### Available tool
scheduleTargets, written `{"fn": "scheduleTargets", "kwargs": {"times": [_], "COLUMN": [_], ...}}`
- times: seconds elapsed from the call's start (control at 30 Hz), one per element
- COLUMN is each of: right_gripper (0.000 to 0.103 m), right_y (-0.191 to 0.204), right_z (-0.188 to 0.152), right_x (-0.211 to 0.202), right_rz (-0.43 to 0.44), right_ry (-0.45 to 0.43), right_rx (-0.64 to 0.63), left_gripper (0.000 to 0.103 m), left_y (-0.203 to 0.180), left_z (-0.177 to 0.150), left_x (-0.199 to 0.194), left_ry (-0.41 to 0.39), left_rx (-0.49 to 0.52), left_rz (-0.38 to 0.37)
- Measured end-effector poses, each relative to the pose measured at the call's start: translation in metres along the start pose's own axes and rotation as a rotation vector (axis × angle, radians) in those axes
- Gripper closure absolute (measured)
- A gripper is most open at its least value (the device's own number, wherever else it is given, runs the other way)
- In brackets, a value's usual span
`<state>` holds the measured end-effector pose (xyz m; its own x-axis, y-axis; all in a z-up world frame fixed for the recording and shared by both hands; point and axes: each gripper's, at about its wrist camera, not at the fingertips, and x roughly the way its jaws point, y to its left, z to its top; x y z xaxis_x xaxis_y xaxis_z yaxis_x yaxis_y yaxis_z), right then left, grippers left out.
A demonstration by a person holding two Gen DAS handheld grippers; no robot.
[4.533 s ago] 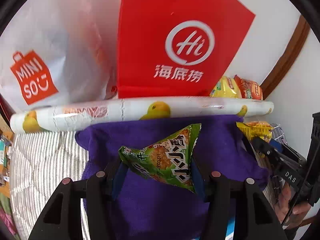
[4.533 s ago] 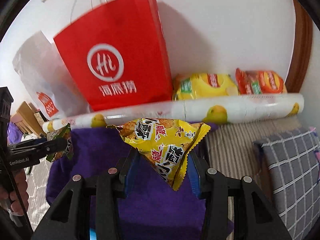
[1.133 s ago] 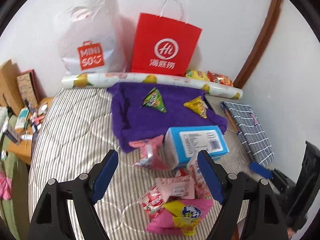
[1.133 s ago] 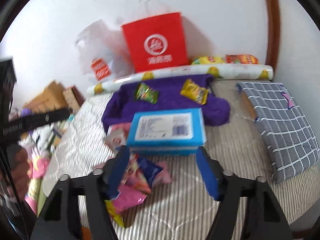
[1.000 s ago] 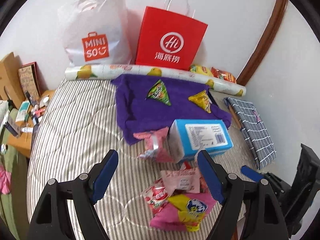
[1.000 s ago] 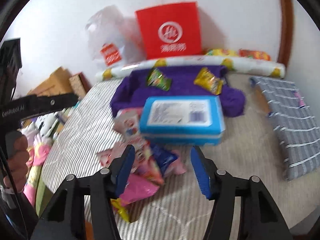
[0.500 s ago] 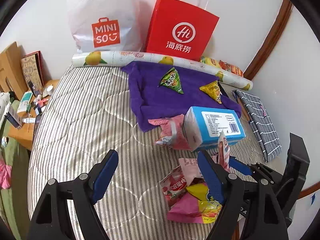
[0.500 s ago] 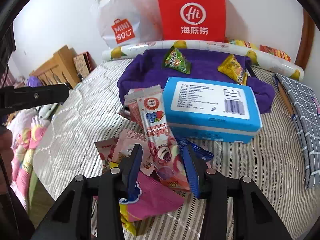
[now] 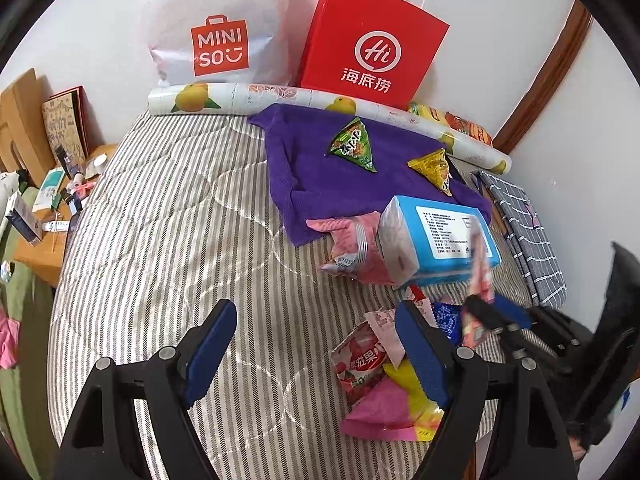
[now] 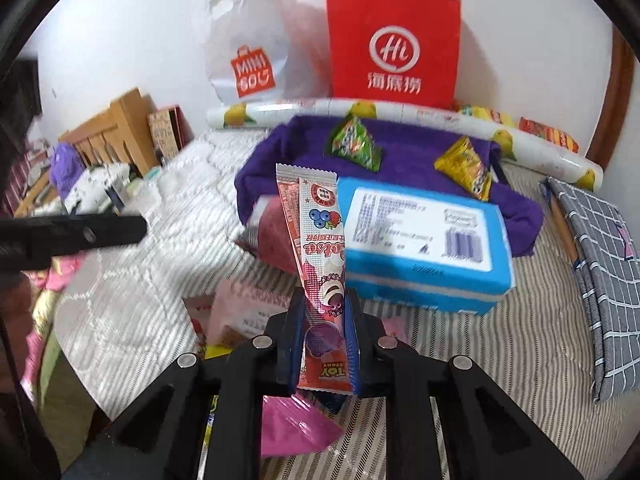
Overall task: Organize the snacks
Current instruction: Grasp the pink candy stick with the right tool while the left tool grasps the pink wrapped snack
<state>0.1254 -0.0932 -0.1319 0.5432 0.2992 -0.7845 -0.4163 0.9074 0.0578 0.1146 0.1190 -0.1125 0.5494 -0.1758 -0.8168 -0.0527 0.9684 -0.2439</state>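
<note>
**Long berry packet pinched at its near end**

The right gripper [image 10: 322, 340] has its jaws clamped on a long pink packet [image 10: 316, 240], gripping it low down so most of its length stands up and away over the bed [image 10: 132, 280], in front of the blue box [image 10: 424, 240]. The left gripper [image 9: 316, 354] hangs with its jaws apart and nothing between them, above the striped cover just left of the snack pile [image 9: 380, 376].

The packet looks light and thin, a crinkly foil sleeve (probably soft sweets or a wafer inside, hard to tell). Held by one end, it will likely flop or swing when carried, and the glossy film could slide between the pads. A hold nearer its middle would steady it, though a hard squeeze there might crush the contents.

On the far purple cloth [image 10: 400, 152] a green packet [image 10: 354, 144] lies left and a yellow packet [image 10: 466, 168] right, well apart.
</note>
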Motion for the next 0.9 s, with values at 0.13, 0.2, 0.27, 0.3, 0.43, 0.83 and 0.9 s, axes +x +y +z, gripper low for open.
{"fn": "scheduleTargets", "kwargs": {"times": [0.13,0.2,0.27,0.3,0.43,0.83,0.9], "right_gripper": [0.085,0.085,0.085,0.085,0.085,0.085,0.085], "right_y": [-0.012,-0.018,-0.027,-0.031,-0.054,-0.108,-0.112], "right_z": [0.004,0.004,0.002,0.0,-0.011,-0.061,-0.066], "right_x": [-0.019,-0.028,-0.037,-0.04,-0.044,-0.012,-0.005], "right_rz": [-0.009,-0.022,-0.04,-0.048,-0.101,-0.137,-0.128], "right_ry": [-0.048,-0.065,-0.074,-0.074,-0.038,0.13,0.149], "right_rx": [0.029,0.041,0.055,0.059,0.091,0.157,0.171], "left_gripper": [0.023,0.023,0.023,0.023,0.023,0.024,0.024], "left_y": [-0.003,-0.008,-0.012,-0.014,-0.024,-0.041,-0.04], "left_z": [-0.001,-0.001,0.001,0.003,0.012,0.037,0.039], "left_x": [0.007,0.013,0.019,0.023,0.038,0.081,0.088], "left_ry": [0.011,0.02,0.026,0.03,0.045,0.056,0.063], "left_rx": [-0.001,0.005,0.012,0.014,0.025,0.025,0.026], "left_rz": [-0.006,-0.009,-0.01,-0.01,-0.012,0.033,0.044]}}
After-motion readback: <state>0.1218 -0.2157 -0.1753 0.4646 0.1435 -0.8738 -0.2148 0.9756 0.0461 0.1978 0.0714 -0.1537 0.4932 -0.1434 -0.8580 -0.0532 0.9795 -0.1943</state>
